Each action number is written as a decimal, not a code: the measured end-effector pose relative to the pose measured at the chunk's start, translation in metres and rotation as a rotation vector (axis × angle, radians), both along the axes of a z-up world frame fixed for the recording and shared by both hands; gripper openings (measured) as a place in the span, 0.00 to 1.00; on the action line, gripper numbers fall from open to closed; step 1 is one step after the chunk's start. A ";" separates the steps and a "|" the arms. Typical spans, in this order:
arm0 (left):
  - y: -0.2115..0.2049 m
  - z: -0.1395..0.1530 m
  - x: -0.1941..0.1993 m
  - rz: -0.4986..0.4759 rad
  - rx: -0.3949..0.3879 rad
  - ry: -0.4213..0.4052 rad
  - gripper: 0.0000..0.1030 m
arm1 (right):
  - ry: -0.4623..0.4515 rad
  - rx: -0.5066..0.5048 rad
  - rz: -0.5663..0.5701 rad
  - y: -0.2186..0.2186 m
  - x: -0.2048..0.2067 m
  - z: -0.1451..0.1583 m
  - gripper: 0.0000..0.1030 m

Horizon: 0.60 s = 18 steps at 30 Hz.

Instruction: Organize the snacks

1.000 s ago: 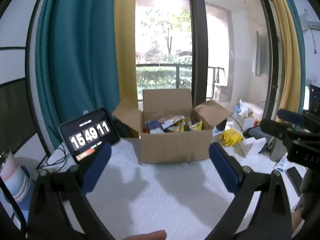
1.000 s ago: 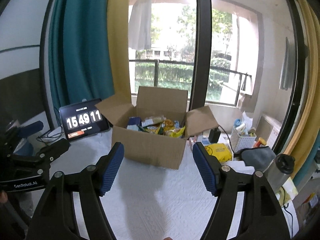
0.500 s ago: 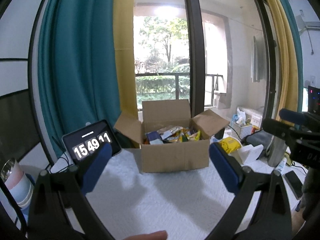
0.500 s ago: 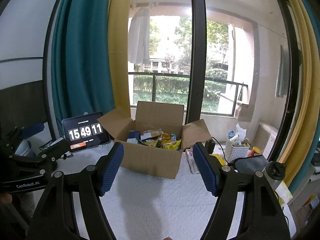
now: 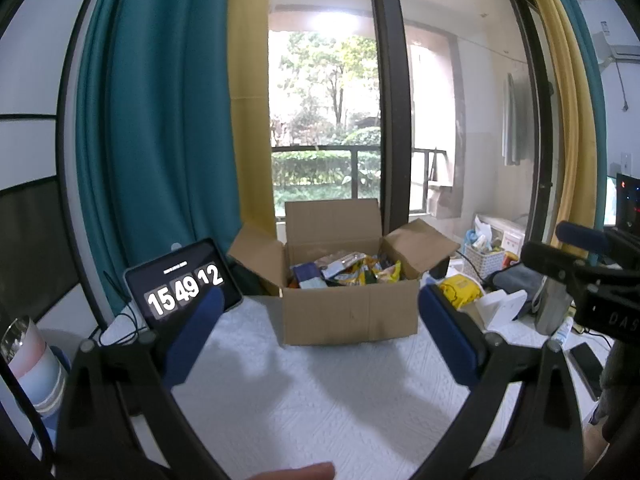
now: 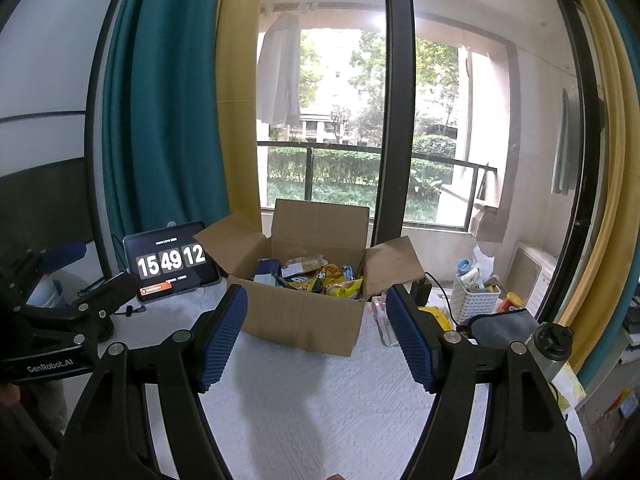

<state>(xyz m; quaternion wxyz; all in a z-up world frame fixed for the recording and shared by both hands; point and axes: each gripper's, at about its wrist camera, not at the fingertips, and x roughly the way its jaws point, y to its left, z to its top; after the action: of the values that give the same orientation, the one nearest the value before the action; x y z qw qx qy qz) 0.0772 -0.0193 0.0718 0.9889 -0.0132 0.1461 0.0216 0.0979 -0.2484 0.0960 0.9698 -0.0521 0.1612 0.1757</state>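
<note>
Snacks (image 5: 346, 268) sit heaped in the open box (image 5: 348, 312), and that box lies straight ahead of both my tongs, farther back on the white-clothed worktop (image 5: 300, 392), with bare cloth between the blue pads and its near wall. Going left to right: a tablet (image 5: 182, 280) showing a clock leans at the far left beside the teal curtain; next comes the box, its four flaps folded outward, its long side running across my view and facing me. Inside, from the left, I make out a dark blue packet (image 6: 267, 269), then pale and silvery wrappers in the middle, then yellow bags (image 6: 340, 282) crowding the right end; I cannot tell how deep the pile goes. Right of the box a yellow pack (image 5: 460, 292) lies loose on the worktop, then a white basket (image 6: 474, 300) of small items, then a grey bottle (image 6: 554, 350). My left tongs (image 5: 316, 330) stand wide with nothing between the pads; my right tongs (image 6: 316, 340) are also wide and empty. Neither touches anything. In the right view the box looks closer and more squarely framed, so I judge the right hand slightly nearer. My guess is that the next reach goes forward and over the near wall, down into the packets.
</note>
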 end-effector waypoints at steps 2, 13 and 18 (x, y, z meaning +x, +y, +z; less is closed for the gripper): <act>0.000 0.000 0.000 0.002 0.000 0.000 0.96 | 0.002 -0.001 0.001 0.001 0.001 0.000 0.73; -0.001 -0.003 0.004 0.003 -0.002 0.011 0.96 | 0.014 -0.005 -0.003 0.000 0.005 -0.004 0.73; -0.001 -0.004 0.004 0.006 -0.003 0.016 0.96 | 0.021 -0.008 -0.006 0.000 0.008 -0.006 0.73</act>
<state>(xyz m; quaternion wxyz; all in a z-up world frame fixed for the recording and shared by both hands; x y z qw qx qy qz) 0.0809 -0.0201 0.0680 0.9877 -0.0147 0.1541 0.0242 0.1057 -0.2488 0.0902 0.9682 -0.0536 0.1725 0.1728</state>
